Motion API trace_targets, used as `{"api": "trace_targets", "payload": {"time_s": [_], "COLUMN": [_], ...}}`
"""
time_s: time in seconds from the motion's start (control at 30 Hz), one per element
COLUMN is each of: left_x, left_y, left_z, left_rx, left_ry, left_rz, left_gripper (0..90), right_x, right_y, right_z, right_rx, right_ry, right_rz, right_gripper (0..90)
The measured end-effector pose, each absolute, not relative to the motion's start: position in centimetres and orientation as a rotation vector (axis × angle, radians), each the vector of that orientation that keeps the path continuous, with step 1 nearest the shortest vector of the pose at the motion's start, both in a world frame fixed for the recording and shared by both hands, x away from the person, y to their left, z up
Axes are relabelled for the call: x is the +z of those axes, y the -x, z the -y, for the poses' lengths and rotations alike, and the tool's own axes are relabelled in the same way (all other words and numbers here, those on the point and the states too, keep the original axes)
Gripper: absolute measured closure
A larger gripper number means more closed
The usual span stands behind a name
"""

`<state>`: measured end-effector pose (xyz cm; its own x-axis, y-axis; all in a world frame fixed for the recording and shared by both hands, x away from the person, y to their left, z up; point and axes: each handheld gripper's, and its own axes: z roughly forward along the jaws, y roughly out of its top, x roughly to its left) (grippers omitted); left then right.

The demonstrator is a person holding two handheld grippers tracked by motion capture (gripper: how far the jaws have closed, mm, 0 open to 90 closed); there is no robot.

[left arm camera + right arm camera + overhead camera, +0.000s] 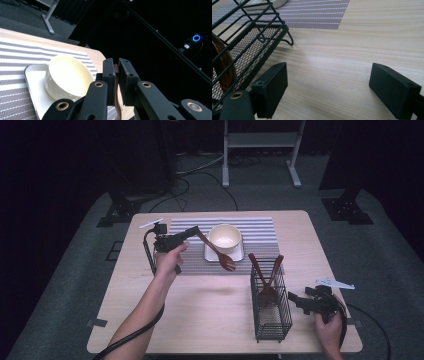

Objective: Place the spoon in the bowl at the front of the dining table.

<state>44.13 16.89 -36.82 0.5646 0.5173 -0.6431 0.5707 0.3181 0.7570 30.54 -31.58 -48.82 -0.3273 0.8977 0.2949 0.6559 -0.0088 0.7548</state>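
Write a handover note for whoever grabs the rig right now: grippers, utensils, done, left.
Left hand-held gripper: shut on a brown wooden spoon, held by its handle in the air beside the cream bowl, bowl end over the striped placemat.
Right hand-held gripper: open, empty, low over the table beside the black wire caddy.
Cream bowl sits on a white square plate.
Done: one spoon is out.
Left: two brown utensils stand in the caddy; the held spoon probably goes down by the bowl.
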Motion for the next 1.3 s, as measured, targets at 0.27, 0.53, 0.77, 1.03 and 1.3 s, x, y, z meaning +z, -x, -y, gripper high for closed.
{"api": "trace_targets", "payload": {"time_s": [0.27, 0.53, 0.77, 1.03, 1.3], "left_x": [-36.8, -36.7, -36.3, -36.3, -35.9], "left_y": [-45.0, -45.8, -46.4, -47.0, -47.6], "left_z": [-17.1, -17.1, -17.0, -17.2, -17.1], "left_rx": [-0.041, -0.034, -0.017, -0.009, 0.004], "left_ry": [-1.304, -1.289, -1.289, -1.279, -1.273], "left_rz": [-1.067, -1.087, -1.099, -1.115, -1.122], "left_gripper": [84.0, 84.0, 84.0, 84.0, 84.0], "right_x": [-48.8, -48.8, -48.8, -48.8, -48.8], "right_y": [-30.5, -30.5, -30.5, -30.5, -30.6], "right_z": [31.6, 31.6, 31.6, 31.6, 31.7], "right_rx": [1.251, 1.252, 1.255, 1.257, 1.260], "right_ry": [-1.627, -1.626, -1.628, -1.628, -1.628], "right_rz": [-1.993, -1.994, -1.994, -1.994, -1.993], "right_gripper": [14.1, 14.0, 14.1, 14.1, 14.1]}}
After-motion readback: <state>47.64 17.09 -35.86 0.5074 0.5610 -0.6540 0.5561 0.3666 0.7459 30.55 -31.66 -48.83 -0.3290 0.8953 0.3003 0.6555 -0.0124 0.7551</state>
